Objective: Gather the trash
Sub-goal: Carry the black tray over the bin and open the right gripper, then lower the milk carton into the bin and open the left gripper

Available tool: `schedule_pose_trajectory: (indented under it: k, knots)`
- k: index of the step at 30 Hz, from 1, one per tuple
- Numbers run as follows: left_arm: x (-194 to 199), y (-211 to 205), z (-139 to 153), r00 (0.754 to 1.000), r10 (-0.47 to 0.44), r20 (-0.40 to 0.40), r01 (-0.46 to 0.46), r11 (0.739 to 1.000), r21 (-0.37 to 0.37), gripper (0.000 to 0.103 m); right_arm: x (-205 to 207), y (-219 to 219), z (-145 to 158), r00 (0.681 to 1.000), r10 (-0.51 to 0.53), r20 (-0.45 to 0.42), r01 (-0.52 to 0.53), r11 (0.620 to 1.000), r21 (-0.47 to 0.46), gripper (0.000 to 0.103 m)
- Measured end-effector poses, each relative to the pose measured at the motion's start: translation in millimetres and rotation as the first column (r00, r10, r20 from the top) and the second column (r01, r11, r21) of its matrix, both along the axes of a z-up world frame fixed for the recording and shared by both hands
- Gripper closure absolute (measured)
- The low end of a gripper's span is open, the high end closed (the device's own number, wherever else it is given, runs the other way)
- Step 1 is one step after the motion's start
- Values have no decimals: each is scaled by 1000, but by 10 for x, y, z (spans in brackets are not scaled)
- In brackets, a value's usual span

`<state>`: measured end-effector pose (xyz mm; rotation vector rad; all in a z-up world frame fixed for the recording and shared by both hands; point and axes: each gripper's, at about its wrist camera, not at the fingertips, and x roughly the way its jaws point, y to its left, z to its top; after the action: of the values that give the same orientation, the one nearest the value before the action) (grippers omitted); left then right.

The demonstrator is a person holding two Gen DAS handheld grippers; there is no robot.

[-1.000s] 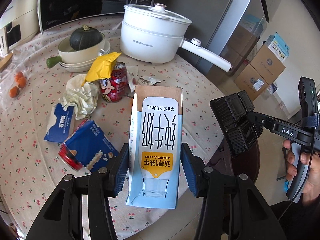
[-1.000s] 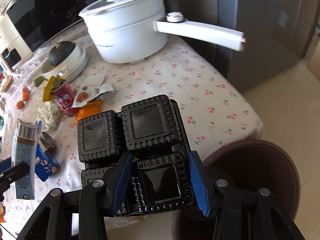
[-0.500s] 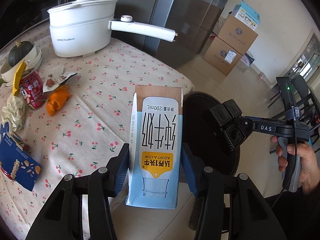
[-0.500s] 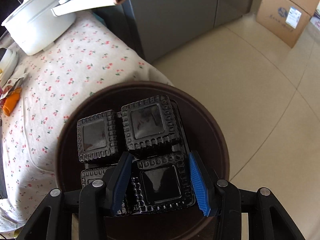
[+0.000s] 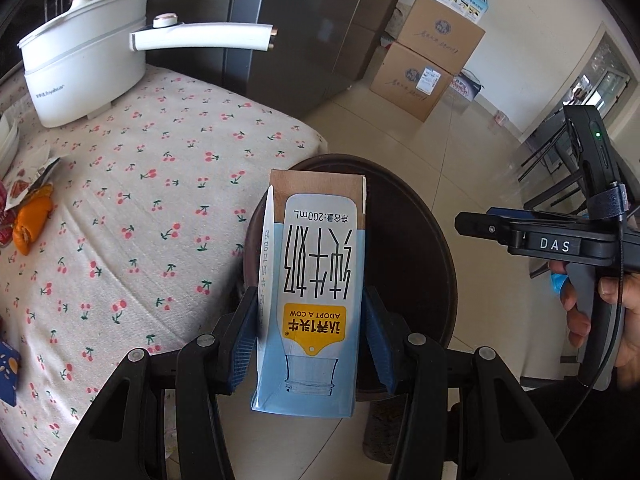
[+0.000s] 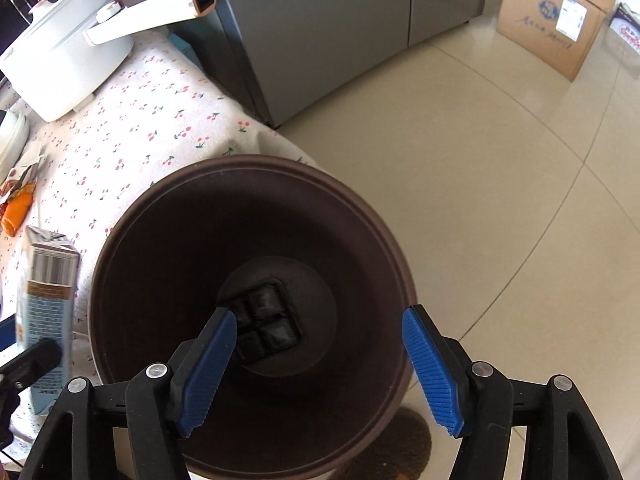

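My left gripper point(image 5: 308, 340) is shut on a blue and white milk carton point(image 5: 316, 292) and holds it over the near rim of the dark brown trash bin point(image 5: 416, 240). The carton also shows at the left of the right wrist view point(image 6: 46, 312). My right gripper point(image 6: 316, 364) is open and empty above the bin point(image 6: 160, 208). A black plastic tray point(image 6: 266, 326) lies at the bottom of the bin. The right gripper's body shows in the left wrist view point(image 5: 560, 240), held by a hand.
The bin stands on the tiled floor beside the round table with a cherry-print cloth point(image 5: 140, 220). A white pot with a long handle point(image 5: 88, 68), orange peel point(image 5: 32, 220) and wrappers lie on the table. A grey fridge point(image 6: 320, 20) and cardboard boxes point(image 5: 428, 64) stand behind.
My right gripper opened and the black tray fell to the bottom of the bin. My left gripper carried the milk carton right, from over the table to the bin's edge.
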<state>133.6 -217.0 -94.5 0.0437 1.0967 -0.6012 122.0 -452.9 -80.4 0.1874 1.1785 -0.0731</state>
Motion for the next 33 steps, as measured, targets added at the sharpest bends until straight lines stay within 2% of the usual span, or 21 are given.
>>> schedule_pose_trajectory:
  k: [8, 11, 12, 16, 33]
  knots:
    - [78, -237, -117, 999, -40, -20, 40, 999, 2, 47, -98, -118, -21, 1000, -7, -2, 7, 999, -37, 27]
    - [76, -222, -70, 999, -33, 14, 33, 999, 14, 19, -122, -163, -15, 1000, -21, 3, 21, 999, -44, 26]
    - [68, -211, -44, 999, -34, 33, 33, 999, 25, 17, -126, -177, -9, 1000, -25, 4, 25, 999, -44, 26]
    - [44, -115, 31, 997, -27, 71, 23, 998, 61, 15, -138, -172, 36, 1000, -21, 17, 22, 999, -41, 26]
    - [-10, 684, 181, 991, 109, 74, -115, 989, 93, 12, -118, 254, 207, 996, 60, 70, -55, 996, -76, 22]
